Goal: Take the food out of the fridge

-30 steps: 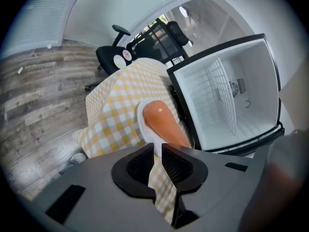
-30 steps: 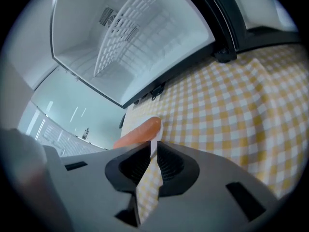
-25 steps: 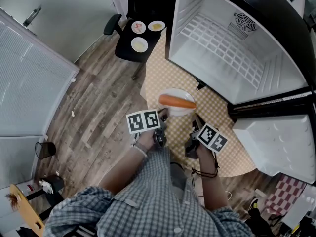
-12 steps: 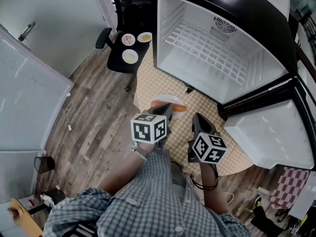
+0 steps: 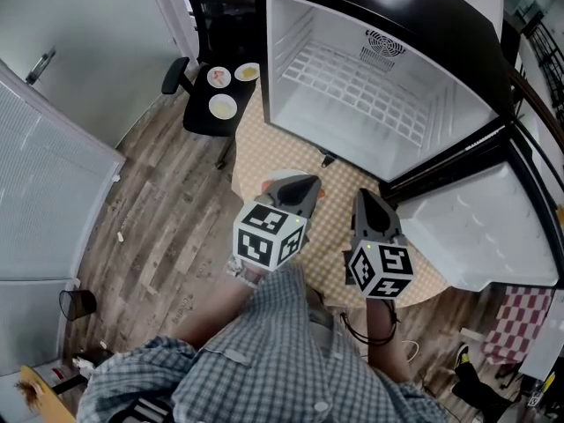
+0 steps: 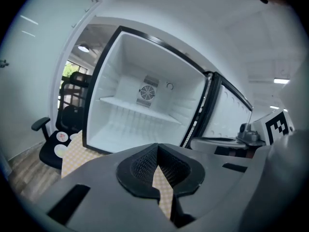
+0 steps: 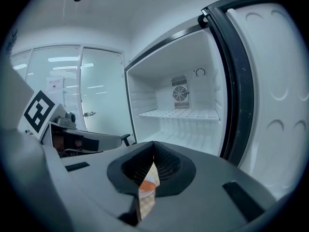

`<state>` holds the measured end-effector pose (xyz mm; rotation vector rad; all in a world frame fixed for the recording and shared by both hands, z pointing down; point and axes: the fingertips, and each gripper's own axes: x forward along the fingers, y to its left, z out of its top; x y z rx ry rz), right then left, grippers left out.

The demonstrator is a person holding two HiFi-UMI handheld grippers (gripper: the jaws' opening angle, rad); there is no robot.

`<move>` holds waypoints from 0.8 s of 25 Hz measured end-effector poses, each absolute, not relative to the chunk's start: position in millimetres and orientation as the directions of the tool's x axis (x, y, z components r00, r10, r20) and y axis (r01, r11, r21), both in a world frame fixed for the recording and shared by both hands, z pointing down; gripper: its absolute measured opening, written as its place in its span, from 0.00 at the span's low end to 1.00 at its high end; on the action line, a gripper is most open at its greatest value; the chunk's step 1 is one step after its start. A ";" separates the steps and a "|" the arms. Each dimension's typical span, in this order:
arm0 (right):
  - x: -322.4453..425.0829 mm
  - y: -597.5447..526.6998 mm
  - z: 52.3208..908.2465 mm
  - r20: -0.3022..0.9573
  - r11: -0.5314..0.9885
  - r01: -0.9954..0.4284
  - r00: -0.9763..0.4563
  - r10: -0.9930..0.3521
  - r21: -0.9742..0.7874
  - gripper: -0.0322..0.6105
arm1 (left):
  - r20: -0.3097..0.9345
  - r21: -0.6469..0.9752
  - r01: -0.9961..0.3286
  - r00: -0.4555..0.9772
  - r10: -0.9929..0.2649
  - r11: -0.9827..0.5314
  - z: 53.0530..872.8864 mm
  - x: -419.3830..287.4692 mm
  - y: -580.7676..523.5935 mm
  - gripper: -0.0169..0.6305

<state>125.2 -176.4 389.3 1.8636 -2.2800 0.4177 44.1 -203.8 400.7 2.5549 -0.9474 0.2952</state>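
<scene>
The fridge [image 5: 379, 95] stands open with its white shelves bare, and its door [image 5: 480, 227] is swung out to the right. My left gripper [image 5: 298, 190] and right gripper [image 5: 366, 203] hang side by side above the checkered mat [image 5: 264, 148] in front of it, both shut on nothing. The left gripper covers the white plate and carrot in the head view. In the right gripper view a sliver of the orange carrot [image 7: 146, 181] shows below through the hole behind the shut right gripper [image 7: 153, 144]. The left gripper [image 6: 157, 148] faces the empty fridge [image 6: 145, 115].
A black office chair [image 5: 201, 113] at the fridge's left carries three small plates of food [image 5: 223, 106]. A glass partition [image 5: 53, 174] runs along the left over the wood floor. The open door stands close to my right gripper.
Both grippers have risen toward the head camera and tilted forward. The left one now hides the plate and carrot that lay in plain sight a second ago. The view has shifted toward the fridge.
</scene>
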 end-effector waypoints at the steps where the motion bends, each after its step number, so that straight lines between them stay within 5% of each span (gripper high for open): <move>1: 126.0 -176.1 384.8 0.293 0.183 -0.978 -0.206 -0.934 -0.105 0.06 | 0.321 0.289 -0.652 0.755 -0.571 -0.701 396.4 45.3 -202.4 0.03; 20: 124.6 -171.3 368.6 0.253 0.191 -0.976 -0.212 -0.944 -0.104 0.06 | 0.286 0.269 -0.631 0.774 -0.565 -0.728 377.0 45.3 -196.0 0.03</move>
